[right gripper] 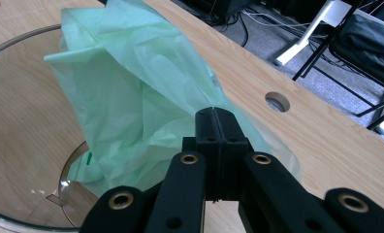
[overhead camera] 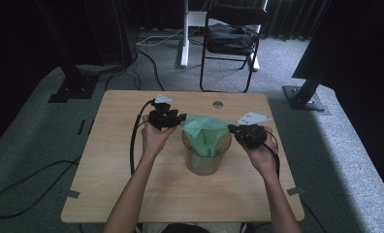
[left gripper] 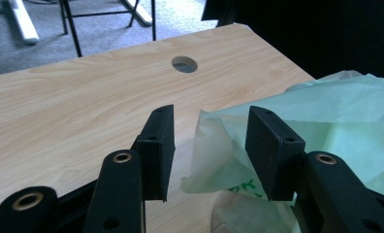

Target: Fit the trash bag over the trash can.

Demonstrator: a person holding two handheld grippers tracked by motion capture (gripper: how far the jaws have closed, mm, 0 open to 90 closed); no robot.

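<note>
Wooden counter (overhead camera: 132, 160), grommet hole (overhead camera: 218, 104) at 12 o'clock; black chair (overhead camera: 230, 36) on carpet beyond. Clear plastic container (overhead camera: 206, 162) stands mid-counter, crumpled pale-green bag (overhead camera: 205, 132) stuffed inside, spilling over rim. Left claw (left gripper: 210, 148) at container's 10 o'clock, spread, bag edge between jaws. Right claw (right gripper: 220, 127) at 2 o'clock, pressed together at the bag's edge; pinch uncertain.
</note>
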